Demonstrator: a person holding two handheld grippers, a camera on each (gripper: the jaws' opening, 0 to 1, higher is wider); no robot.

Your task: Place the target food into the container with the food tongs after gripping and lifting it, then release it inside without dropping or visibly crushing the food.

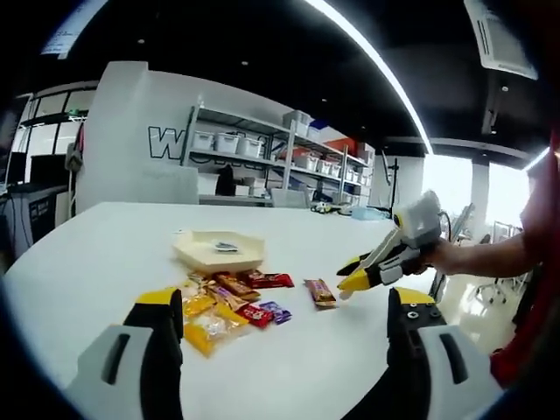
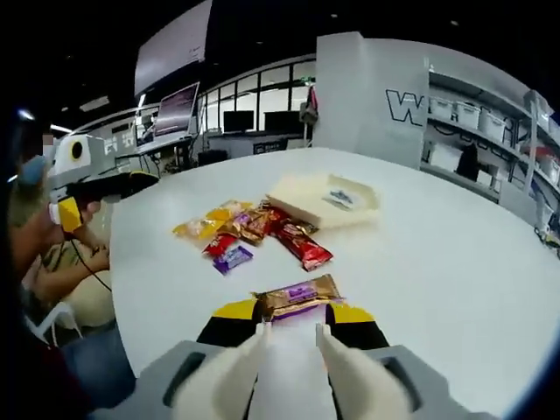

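Note:
A brown and purple snack bar [image 2: 297,297] lies flat on the white table [image 2: 437,262], just ahead of my right gripper [image 2: 293,313]. Its yellow-tipped jaws stand partly apart on either side of the bar's near edge, and I cannot see them pressing it. In the left gripper view the same bar [image 1: 320,292] lies beside the right gripper's tips [image 1: 353,273]. A shallow cream tray [image 1: 219,250] holds one small packet [image 1: 226,247]. My left gripper [image 1: 284,319] is wide open over the near table with nothing between its jaws.
Several wrapped snacks [image 1: 229,302] are piled between the tray and my left gripper; in the right gripper view the pile [image 2: 249,232] lies left of the tray [image 2: 297,199]. A hand and red sleeve [image 1: 525,254] reach in from the right. Shelves with bins [image 1: 262,149] stand behind the table.

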